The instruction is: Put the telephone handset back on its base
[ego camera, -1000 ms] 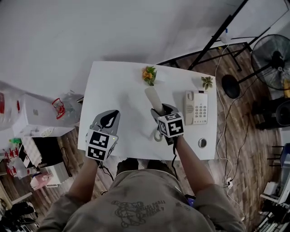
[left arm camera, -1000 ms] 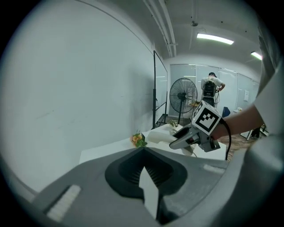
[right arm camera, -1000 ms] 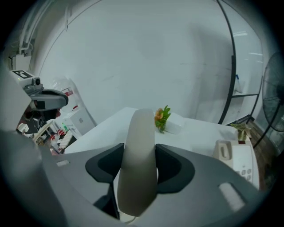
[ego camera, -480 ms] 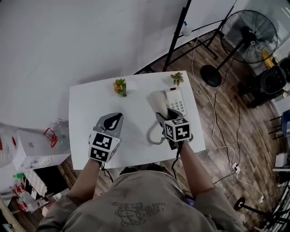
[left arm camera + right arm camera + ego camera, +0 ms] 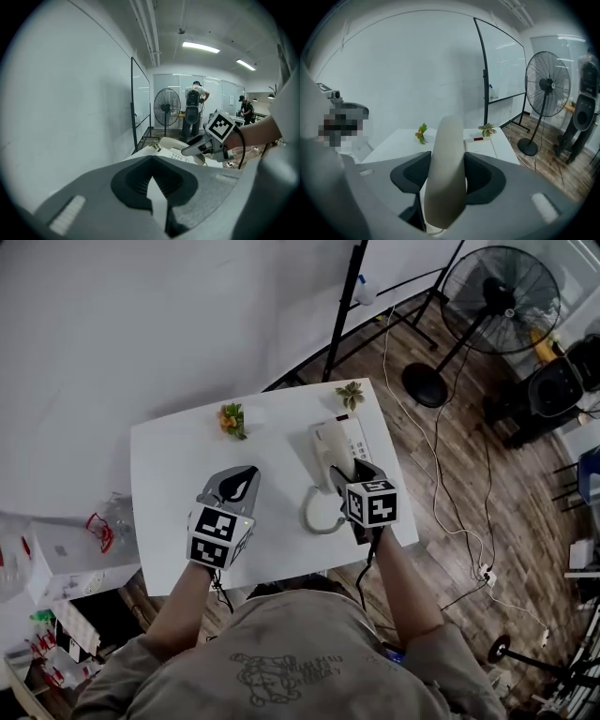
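The cream telephone base (image 5: 345, 439) lies near the right edge of the white table (image 5: 173, 470). The cream handset (image 5: 325, 452) is held over the base's left side, tilted up, with my right gripper (image 5: 345, 474) shut on its lower part. A coiled cord (image 5: 317, 518) loops from it onto the table. In the right gripper view the handset (image 5: 446, 173) stands between the pads, with the base (image 5: 482, 146) beyond it. My left gripper (image 5: 246, 474) hovers over the table's middle, jaws together and empty (image 5: 152, 161).
An orange-flowered plant (image 5: 231, 418) and a small succulent (image 5: 350, 393) stand at the table's far edge. A floor fan (image 5: 497, 301), a black stand pole (image 5: 342, 310) and cables (image 5: 450, 512) are on the wooden floor to the right. Boxes and clutter (image 5: 66, 549) lie at the left.
My right gripper has carried the handset rightward from beside the base to over its left side. The left gripper drifted the same way, still shut.
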Motion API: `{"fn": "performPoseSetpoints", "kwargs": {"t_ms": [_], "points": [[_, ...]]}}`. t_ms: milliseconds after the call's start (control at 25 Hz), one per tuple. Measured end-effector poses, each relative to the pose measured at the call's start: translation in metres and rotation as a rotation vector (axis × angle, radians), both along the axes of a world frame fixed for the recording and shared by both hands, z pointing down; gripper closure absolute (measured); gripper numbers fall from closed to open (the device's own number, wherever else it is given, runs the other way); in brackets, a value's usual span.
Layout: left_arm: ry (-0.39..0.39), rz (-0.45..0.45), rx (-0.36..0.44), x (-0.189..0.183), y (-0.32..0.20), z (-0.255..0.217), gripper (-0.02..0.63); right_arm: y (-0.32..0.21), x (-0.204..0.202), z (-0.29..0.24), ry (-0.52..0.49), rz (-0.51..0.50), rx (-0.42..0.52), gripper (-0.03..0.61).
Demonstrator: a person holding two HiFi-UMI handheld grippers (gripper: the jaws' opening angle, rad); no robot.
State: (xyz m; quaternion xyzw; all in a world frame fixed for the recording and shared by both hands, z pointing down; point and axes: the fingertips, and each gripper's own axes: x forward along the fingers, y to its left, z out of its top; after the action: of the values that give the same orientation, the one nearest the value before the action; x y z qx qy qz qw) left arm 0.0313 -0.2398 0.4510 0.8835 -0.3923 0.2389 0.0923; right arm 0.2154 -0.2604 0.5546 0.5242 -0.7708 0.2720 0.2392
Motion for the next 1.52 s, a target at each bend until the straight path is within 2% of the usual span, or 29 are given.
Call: {"fn": "performPoseSetpoints", "kwargs": {"t_ms": [320, 640, 920, 1200, 1520], "points": [[0.01, 0.007, -0.015, 0.022, -0.018, 0.011, 0.614, -0.026, 0.004, 0.02, 0.036, 0.039, -0.01, 0.33], [0.008, 0.013, -0.084, 0.031, -0.029, 0.04, 0.614, -0.046, 0.003, 0.066, 0.085, 0.041, -0.071, 0.33], [-0.029, -0.006, -0.13, 0.022, -0.027, 0.063, 0.614, -0.047, 0.003, 0.102, 0.105, 0.034, -0.116, 0.33], [-0.043, -0.029, -0.186, 0.01, -0.026, 0.081, 0.614, -0.053, -0.002, 0.117, 0.136, 0.008, -0.106, 0.33], [-0.081, -0.036, -0.185, 0.003, -0.023, 0.088, 0.614, -0.054, -0.003, 0.126, 0.13, -0.017, -0.133, 0.316]]}}
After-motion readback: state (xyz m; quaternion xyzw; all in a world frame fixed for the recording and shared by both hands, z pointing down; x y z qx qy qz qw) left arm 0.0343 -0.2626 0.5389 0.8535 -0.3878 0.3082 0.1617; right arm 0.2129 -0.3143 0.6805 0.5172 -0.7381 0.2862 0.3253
